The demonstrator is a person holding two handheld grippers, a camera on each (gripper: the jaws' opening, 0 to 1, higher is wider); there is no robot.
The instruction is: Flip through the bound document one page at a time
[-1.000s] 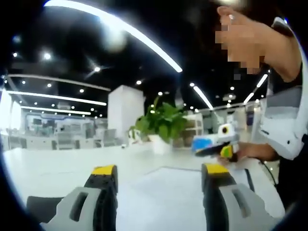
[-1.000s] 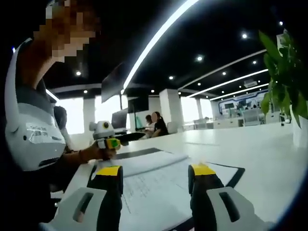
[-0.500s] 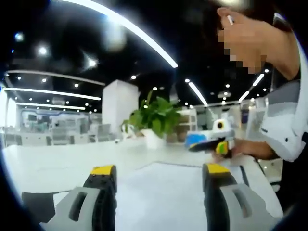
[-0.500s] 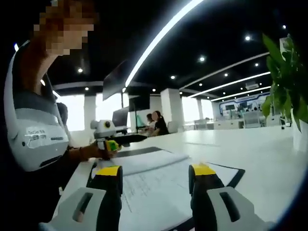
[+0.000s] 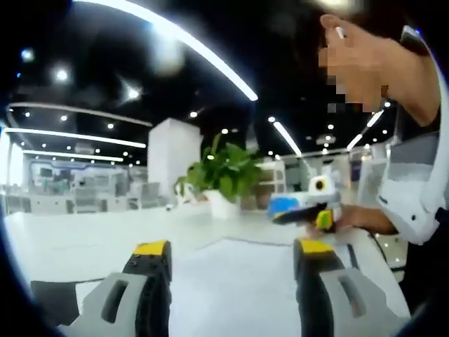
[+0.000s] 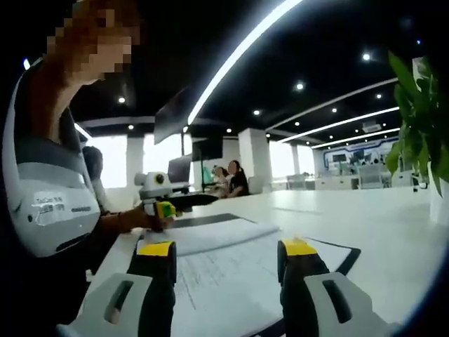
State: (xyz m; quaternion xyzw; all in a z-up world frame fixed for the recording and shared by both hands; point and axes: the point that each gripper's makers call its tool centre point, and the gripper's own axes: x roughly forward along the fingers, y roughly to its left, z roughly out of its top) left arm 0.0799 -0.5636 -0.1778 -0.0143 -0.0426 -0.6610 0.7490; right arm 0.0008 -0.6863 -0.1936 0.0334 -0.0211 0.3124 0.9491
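The document (image 6: pixel 224 263) lies open and flat on the white table (image 6: pixel 393 217), its printed pages facing up, with a dark cover edge showing along the far side and at the right corner. In the left gripper view the same document (image 5: pixel 235 281) spreads pale between that gripper's jaws. The right gripper (image 6: pixel 228 249) hangs low over the near page with its jaws wide apart and nothing between them; the left gripper (image 5: pixel 231 247) is likewise wide and empty above the sheet. Each shows in the other's view: the left gripper (image 6: pixel 160 203) sits at the document's far left edge, the right gripper (image 5: pixel 309 210) at the opposite side. Judging by this, the two flank the document so one can steady it while the other lifts a page corner; no page is pinched yet. A potted plant (image 5: pixel 223 179) stands on the table beyond the document, well apart from it, and people (image 6: pixel 228 179) sit at a distant desk.
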